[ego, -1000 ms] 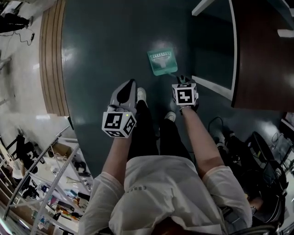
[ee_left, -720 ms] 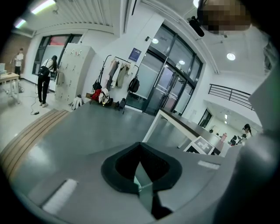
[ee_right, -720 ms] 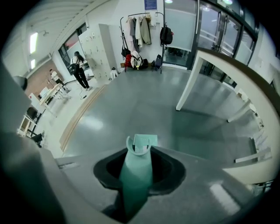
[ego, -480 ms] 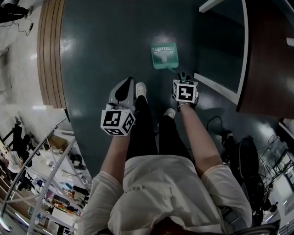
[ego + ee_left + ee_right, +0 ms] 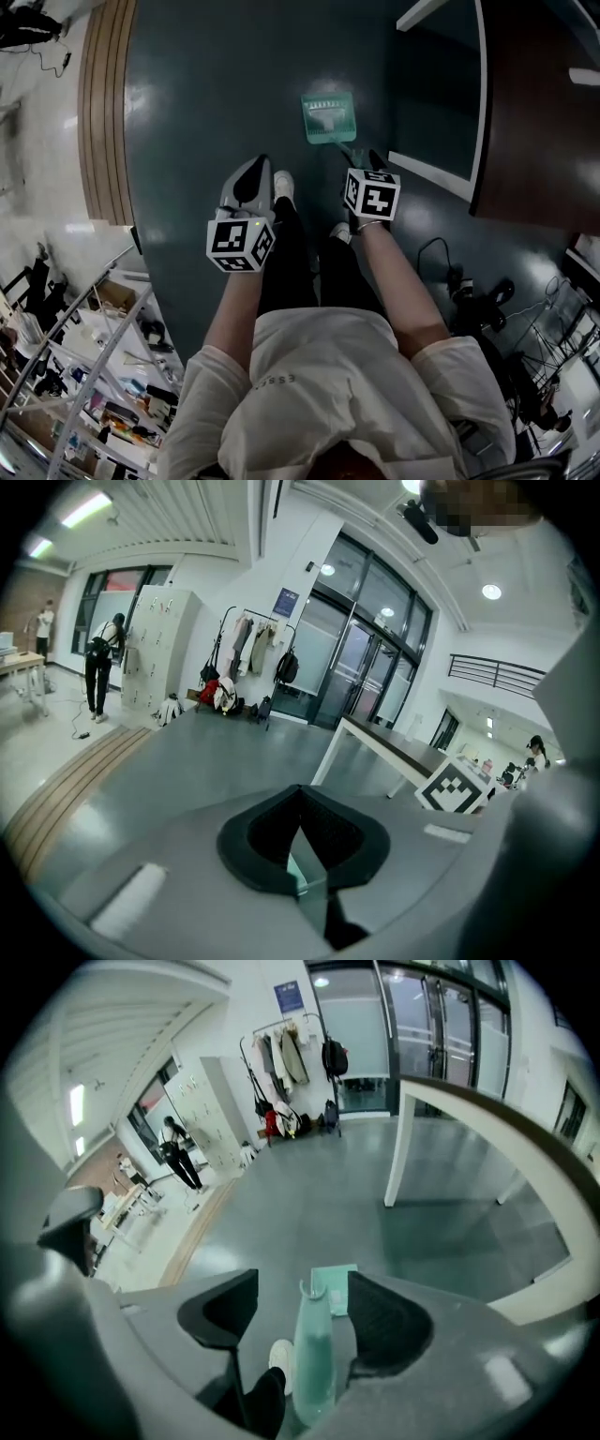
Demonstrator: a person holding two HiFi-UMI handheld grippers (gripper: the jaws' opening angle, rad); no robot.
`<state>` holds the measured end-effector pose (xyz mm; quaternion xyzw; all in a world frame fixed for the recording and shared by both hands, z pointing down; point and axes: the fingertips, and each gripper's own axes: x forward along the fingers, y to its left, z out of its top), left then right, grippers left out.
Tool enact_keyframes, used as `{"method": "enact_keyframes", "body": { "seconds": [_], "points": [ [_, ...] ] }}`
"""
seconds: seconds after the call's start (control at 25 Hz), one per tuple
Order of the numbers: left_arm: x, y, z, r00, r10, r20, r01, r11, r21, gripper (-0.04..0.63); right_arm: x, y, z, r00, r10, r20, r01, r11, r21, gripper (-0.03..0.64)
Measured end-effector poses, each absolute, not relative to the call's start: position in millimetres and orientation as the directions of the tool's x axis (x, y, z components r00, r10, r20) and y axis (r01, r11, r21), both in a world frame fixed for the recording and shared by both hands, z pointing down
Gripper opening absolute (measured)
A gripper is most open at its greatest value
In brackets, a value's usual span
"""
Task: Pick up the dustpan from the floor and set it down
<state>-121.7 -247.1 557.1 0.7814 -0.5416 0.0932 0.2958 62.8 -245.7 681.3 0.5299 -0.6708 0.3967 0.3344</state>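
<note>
I see R gripper jaws just opening, apart round the dustpan handle since it's prob. grounded; L gripper pinched together, idle.

teal dustpan sits on the dark floor, handle slanting up.

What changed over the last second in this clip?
The right tongs have just been opening and have let go of the dustpan, whose handle now stands loose between their jaws. Unchanged: the dustpan lies on the floor, and the left tongs stay shut and empty, off to the side.
</note>
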Motion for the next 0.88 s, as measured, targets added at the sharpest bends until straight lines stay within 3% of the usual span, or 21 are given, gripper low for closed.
{"method": "enact_keyframes", "body": {
  "seconds": [0.36,0.48,0.6,0.68,0.88],
  "points": [
    [-84,-236,463,0.431,-0.844,0.319,-0.887,-0.329,0.325,0.015,59,-256,495,-0.39,-0.753,0.529,-0.921,0.327,-0.214,0.262],
    [-71,-222,427,0.449,-0.852,0.27,-0.881,-0.372,0.292,0.015,71,-237,449,-0.377,-0.817,0.436,-0.925,0.357,-0.13,0.139],
    [-52,-207,397,0.482,-0.847,0.224,-0.872,-0.44,0.214,0.015,92,-221,422,-0.35,-0.861,0.368,-0.934,0.352,-0.064,0.099],
    [-39,-193,385,0.502,-0.84,0.206,-0.864,-0.476,0.164,0.015,107,-208,417,-0.326,-0.876,0.356,-0.94,0.34,-0.024,-0.008],
    [-18,-147,359,0.529,-0.834,0.158,-0.848,-0.513,0.134,0.015,134,-162,397,-0.318,-0.893,0.319,-0.941,0.339,0.013,-0.008]
  ]
}}
